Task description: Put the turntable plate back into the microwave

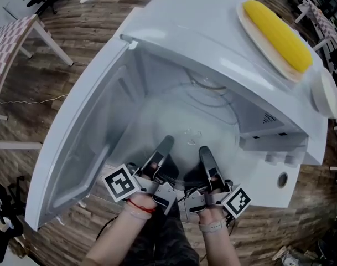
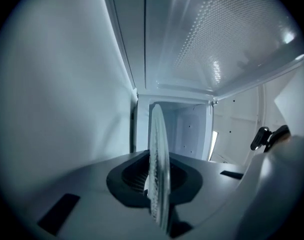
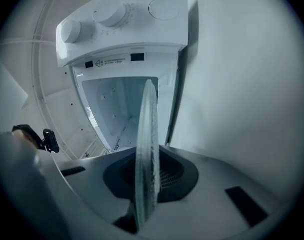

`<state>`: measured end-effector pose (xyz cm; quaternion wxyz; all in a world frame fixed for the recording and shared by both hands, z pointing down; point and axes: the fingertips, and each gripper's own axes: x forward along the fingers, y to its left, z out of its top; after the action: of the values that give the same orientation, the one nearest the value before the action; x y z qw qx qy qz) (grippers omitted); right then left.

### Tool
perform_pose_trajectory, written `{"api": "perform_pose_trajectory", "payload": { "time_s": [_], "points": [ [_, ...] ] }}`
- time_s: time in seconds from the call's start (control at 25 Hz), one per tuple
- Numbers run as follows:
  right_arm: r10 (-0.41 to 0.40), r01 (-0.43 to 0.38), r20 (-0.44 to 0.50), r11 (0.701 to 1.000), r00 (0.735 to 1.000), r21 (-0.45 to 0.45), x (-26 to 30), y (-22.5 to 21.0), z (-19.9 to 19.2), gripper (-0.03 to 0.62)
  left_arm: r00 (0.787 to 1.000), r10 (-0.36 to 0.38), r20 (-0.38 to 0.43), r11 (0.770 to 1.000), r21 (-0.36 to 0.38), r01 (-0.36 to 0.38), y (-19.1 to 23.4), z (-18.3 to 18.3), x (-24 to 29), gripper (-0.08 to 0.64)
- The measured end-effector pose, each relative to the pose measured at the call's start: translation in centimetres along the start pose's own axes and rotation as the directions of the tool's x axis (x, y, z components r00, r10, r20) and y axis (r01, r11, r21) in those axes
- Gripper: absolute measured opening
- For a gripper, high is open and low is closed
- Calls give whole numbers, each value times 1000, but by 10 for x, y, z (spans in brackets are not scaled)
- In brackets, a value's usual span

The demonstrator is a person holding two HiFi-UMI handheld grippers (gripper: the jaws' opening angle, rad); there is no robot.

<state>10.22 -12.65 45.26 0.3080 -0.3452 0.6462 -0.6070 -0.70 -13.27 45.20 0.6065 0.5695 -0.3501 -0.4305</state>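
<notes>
We hold one turntable plate (image 1: 193, 133), a clear glass disc with a rounded, slightly pebbled rim and a small moulded hub at its centre. It sits low inside the cavity of the white microwave (image 1: 208, 20), whose door (image 1: 78, 133) hangs open to our left. In the head view the glass is so transparent that we make it out mainly by its curved edge and reflections.

There are two grippers, both at the near rim of the disc. The left gripper (image 1: 164, 147) is clamped on the glass, which stands edge-on between its jaws in the left gripper view. The right gripper (image 1: 205, 153) grips the same rim just beside it, and the plate again fills the gap between its jaws.

On top of the microwave we count one yellow corn cob (image 1: 278, 35) lying on one pale dish (image 1: 251, 27), with one more white disc (image 1: 327, 95) near it. The control panel shows two knobs (image 3: 111, 14) and one round button (image 3: 163, 7)
</notes>
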Motion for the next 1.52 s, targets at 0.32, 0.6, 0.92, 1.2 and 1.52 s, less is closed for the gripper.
{"api": "perform_pose_trajectory", "payload": {
  "time_s": [0.32,0.6,0.92,1.2,1.52],
  "points": [
    [-4,4,15,1000,1000,-1,19,1,12,41,1000,-13,3,1000,-11,13,-1,10,20,34],
    [-7,7,42,1000,999,8,28,0,19,41,1000,-14,-6,1000,-13,14,-1,15,32,34],
    [-10,9,79,1000,997,10,33,1,30,41,1000,-10,0,1000,-14,10,0,15,42,34],
    [44,-47,96,999,994,20,37,7,36,52,1000,-19,24,999,-41,20,2,15,48,34],
    [39,-43,82,998,996,44,26,4,25,54,996,-20,82,999,-48,24,0,31,55,34]
  ]
}}
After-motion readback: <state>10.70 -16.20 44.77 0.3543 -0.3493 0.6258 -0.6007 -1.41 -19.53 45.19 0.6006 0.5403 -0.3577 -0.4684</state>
